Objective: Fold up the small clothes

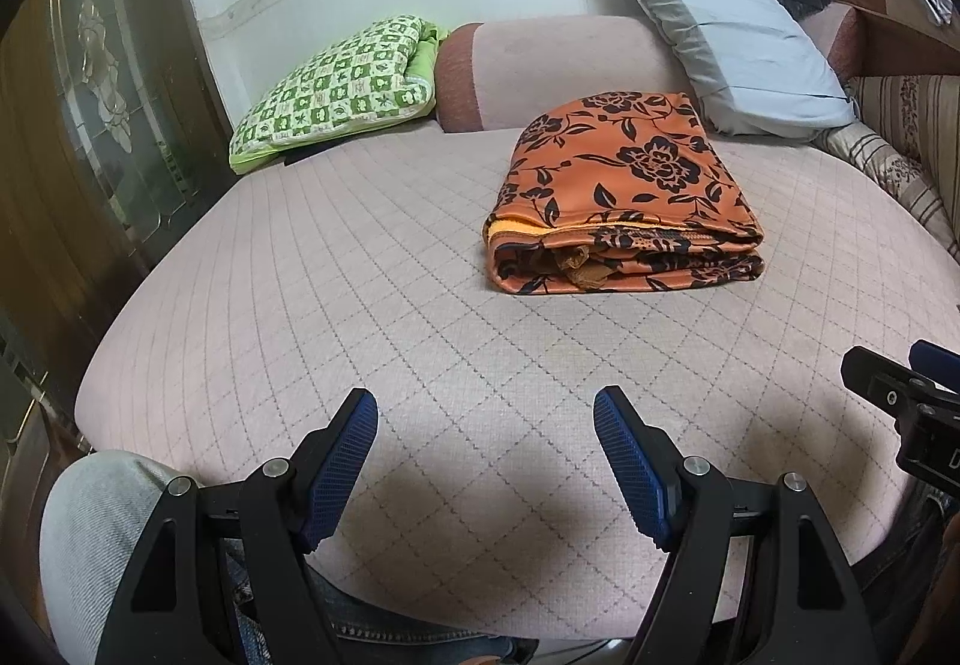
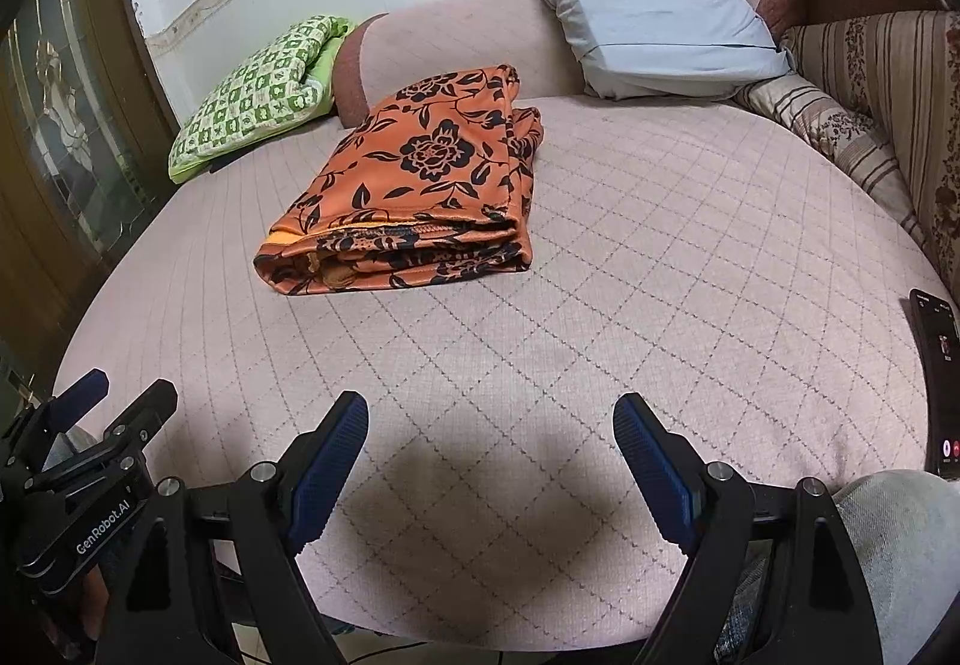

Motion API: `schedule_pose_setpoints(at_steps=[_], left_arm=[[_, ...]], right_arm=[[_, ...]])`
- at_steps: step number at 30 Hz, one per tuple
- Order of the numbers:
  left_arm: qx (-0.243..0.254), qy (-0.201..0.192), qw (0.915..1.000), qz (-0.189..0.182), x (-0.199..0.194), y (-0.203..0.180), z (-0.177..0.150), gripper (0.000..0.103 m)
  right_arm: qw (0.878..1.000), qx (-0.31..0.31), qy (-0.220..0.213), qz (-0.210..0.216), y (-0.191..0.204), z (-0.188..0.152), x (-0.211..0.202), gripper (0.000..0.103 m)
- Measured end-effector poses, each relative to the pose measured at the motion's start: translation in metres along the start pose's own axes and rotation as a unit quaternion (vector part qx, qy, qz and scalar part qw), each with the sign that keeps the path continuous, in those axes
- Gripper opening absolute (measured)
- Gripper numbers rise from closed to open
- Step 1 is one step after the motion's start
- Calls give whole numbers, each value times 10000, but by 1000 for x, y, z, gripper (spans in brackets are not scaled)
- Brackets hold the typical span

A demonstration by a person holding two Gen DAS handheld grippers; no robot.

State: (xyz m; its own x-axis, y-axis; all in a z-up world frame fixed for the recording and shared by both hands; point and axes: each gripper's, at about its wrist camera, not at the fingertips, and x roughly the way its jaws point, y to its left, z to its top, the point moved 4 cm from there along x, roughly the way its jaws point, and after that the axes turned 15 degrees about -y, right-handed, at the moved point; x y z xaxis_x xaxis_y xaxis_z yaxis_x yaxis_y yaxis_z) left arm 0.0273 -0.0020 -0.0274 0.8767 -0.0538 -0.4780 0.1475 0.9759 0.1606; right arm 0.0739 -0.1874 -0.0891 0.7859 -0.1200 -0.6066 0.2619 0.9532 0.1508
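Evidently the fold is done: the orange garment with black floral print point(image 1: 624, 191) lies as a compact stacked rectangle near the middle of the pink quilted bed point(image 1: 360, 275), layered edges facing the cameras, touching neither tool. The left gripper point(image 1: 486, 461) and right gripper point(image 2: 489, 464) hover low over the bed's near edge, jaws wide and holding nothing, probably backed off to leave the bundle undisturbed. A green checked cushion point(image 1: 336, 89) and a grey pillow point(image 2: 636, 5) lean against the backrest, well apart from it.

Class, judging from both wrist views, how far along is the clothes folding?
Done: the orange floral garment lies folded on the bed. In hand: nothing; left gripper and right gripper are open and empty. Left: no other unfolded clothes are visible.
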Motion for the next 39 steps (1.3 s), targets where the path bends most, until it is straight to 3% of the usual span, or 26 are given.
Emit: schedule_pose_setpoints(at_steps=[33, 39], left_arm=[[-73, -43, 10000, -27, 0, 1, 1, 75], [-212, 29, 9994, -264, 2, -2, 2, 73]], right_arm=[[9999, -92, -53, -46, 0, 2, 0, 85], [10000, -51, -44, -41, -1, 3, 1, 85]])
